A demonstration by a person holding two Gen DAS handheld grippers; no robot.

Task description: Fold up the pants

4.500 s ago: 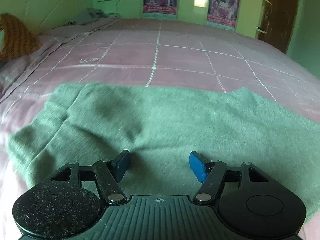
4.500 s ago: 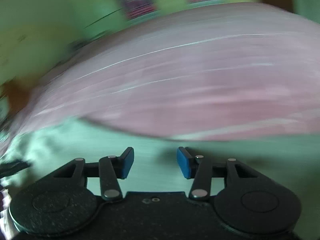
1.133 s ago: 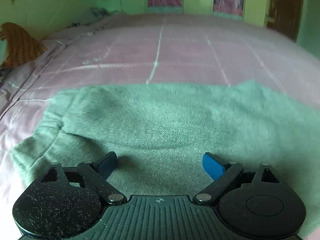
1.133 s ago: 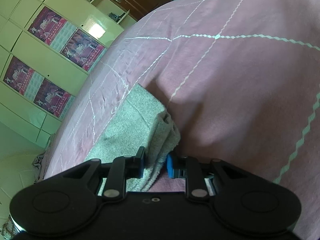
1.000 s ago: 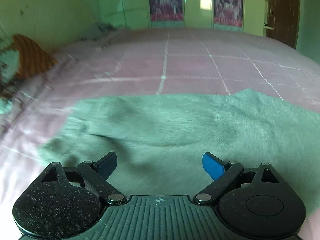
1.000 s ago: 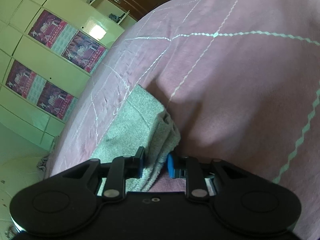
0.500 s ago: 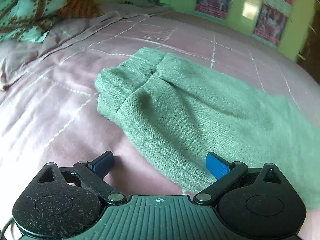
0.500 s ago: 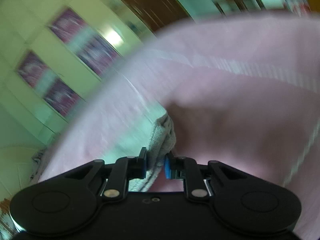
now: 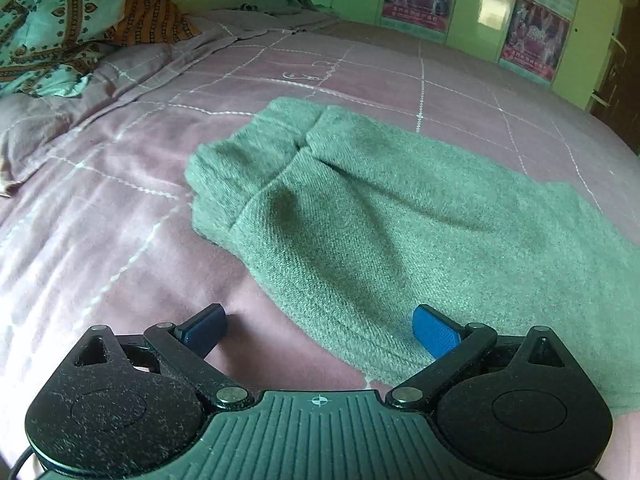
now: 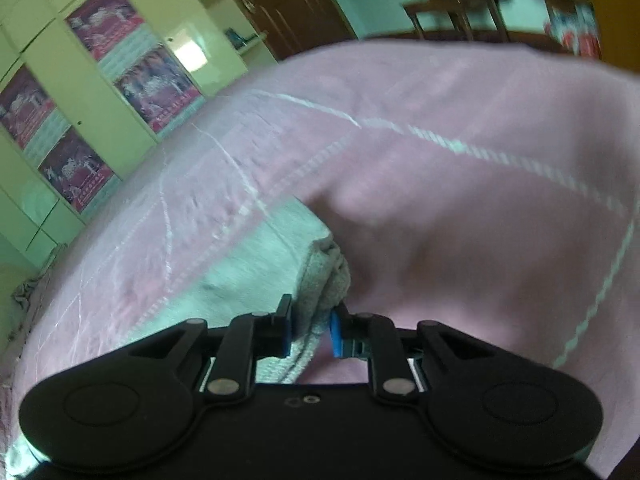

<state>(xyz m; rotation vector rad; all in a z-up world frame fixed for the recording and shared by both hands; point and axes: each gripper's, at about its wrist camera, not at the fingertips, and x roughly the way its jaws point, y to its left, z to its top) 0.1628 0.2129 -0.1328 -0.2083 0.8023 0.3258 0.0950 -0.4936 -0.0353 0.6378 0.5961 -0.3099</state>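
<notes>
The grey-green pants (image 9: 380,208) lie on the pink bedspread (image 9: 100,216), folded lengthwise, with one end at the upper left and the rest running off to the right. My left gripper (image 9: 318,330) is open and low over the bed, its right pad over the near edge of the pants, its left pad over bare bedspread. My right gripper (image 10: 311,332) is shut on a bunched end of the pants (image 10: 320,276), held a little above the bed. The right wrist view is blurred.
A patterned teal and orange blanket (image 9: 68,28) lies heaped at the bed's far left. Green cupboards with posters (image 9: 532,36) stand behind the bed. A dark door (image 10: 288,4) and a chair (image 10: 456,8) show beyond the bed in the right wrist view.
My left gripper pulled back and swung left, off the middle of the pants to their near edge. My right gripper, shut on the pants end, lifted and moved with it.
</notes>
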